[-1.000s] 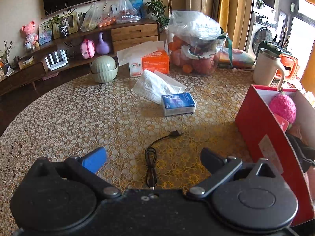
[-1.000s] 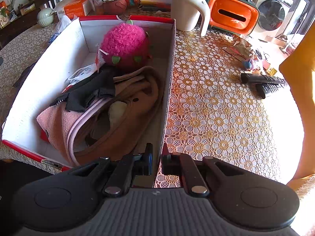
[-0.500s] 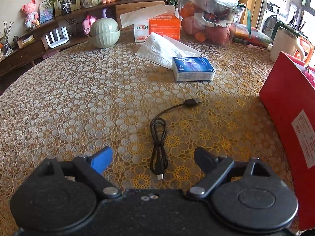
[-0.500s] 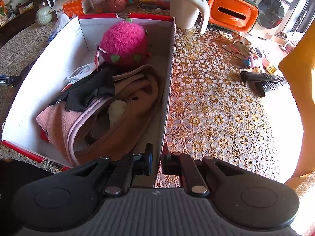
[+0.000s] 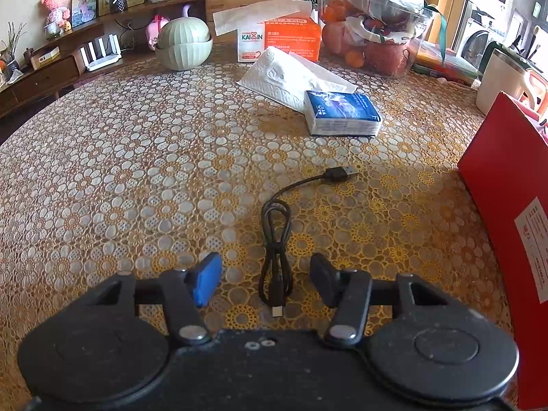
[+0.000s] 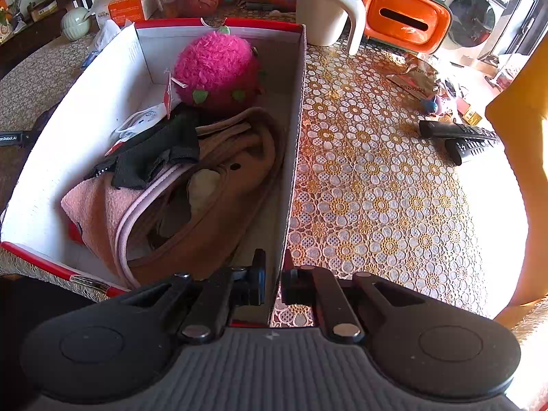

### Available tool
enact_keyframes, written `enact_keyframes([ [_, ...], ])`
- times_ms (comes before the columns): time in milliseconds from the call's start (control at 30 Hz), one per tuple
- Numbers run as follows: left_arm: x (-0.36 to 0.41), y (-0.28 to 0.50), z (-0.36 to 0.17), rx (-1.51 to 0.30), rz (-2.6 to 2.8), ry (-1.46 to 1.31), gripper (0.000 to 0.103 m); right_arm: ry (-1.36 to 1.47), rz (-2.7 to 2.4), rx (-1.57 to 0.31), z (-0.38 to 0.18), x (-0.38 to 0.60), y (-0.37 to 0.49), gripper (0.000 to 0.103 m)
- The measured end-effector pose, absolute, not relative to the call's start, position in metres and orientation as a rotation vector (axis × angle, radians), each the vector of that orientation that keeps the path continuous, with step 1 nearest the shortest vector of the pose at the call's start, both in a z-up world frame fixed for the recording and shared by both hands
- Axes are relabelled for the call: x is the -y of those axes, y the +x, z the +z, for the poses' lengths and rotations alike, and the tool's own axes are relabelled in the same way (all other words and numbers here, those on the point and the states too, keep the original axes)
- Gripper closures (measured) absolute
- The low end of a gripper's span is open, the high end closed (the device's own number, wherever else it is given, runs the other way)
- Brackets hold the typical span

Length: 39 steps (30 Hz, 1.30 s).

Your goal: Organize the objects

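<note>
Box (image 6: 295, 157) wall is clamped by right gripper (image 6: 273, 286); box cut off in left view. Cable (image 5: 275, 239) is straddled by open left gripper (image 5: 265, 279), contact unclear.

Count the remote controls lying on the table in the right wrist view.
2. One remote lies at the table's right edge; the second remote sits just in front of it, touching and angled against it. Glare and clutter nearby could hide others.
</note>
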<state>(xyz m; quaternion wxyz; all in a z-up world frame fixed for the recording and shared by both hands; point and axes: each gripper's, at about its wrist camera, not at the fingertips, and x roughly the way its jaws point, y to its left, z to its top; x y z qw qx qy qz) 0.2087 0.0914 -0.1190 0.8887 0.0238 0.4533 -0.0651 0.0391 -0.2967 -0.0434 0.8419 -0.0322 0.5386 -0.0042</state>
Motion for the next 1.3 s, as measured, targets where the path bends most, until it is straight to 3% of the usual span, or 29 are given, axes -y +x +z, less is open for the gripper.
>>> enact_keyframes([
  [33, -0.091, 0.209, -0.118, -0.942, -0.135, 0.051, 0.054, -0.068, -0.009, -1.138, -0.043, 0.297, 0.039, 0.096],
  [133, -0.090, 0.208, -0.117, -0.945, -0.138, 0.063, 0.072, -0.069, -0.010, -1.136, -0.043, 0.297, 0.039, 0.095],
  [200, -0.089, 0.207, -0.115, -0.947, -0.145, 0.064, 0.089, -0.070, -0.010, -1.135, -0.044, 0.297, 0.039, 0.095],
  [267, -0.087, 0.206, -0.114, -0.938, -0.147, 0.076, 0.092, -0.072, -0.011, -1.132, -0.044, 0.296, 0.039, 0.095],
  [600, -0.085, 0.193, -0.082, -0.863, -0.145, 0.107, 0.095, -0.081, -0.008, -1.107, -0.043, 0.296, 0.037, 0.096],
  [667, -0.084, 0.190, -0.074, -0.858, -0.147, 0.117, 0.103, -0.084, -0.007, -1.103, -0.043, 0.295, 0.037, 0.096],
  [1300, -0.049, 0.144, 0.014, -0.759, -0.290, 0.193, 0.103, -0.080, 0.013, -1.066, -0.043, 0.298, 0.032, 0.096],
])
